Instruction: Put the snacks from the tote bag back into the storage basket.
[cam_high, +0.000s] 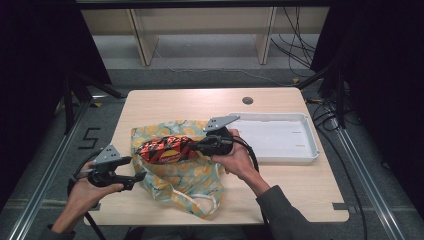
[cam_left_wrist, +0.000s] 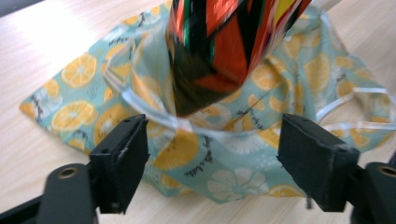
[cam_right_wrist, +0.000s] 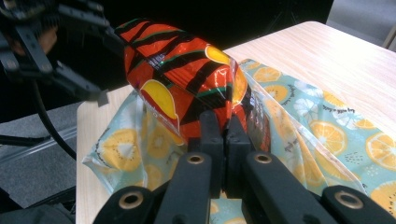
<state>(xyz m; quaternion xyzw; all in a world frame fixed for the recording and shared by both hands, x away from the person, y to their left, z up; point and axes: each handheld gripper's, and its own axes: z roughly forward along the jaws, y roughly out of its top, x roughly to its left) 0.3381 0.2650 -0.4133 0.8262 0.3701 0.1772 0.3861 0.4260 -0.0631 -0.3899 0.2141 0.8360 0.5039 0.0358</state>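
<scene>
A cloth bag lies flat on the worktop, left of its middle and toward the near edge, its handles trailing to the near side. A snack packet is held above the bag's far half, lying crosswise. The right gripper is at the packet's right end; the left gripper is at the bag's near left corner. A tray rests on the worktop to the right of the bag, apart from it.
</scene>
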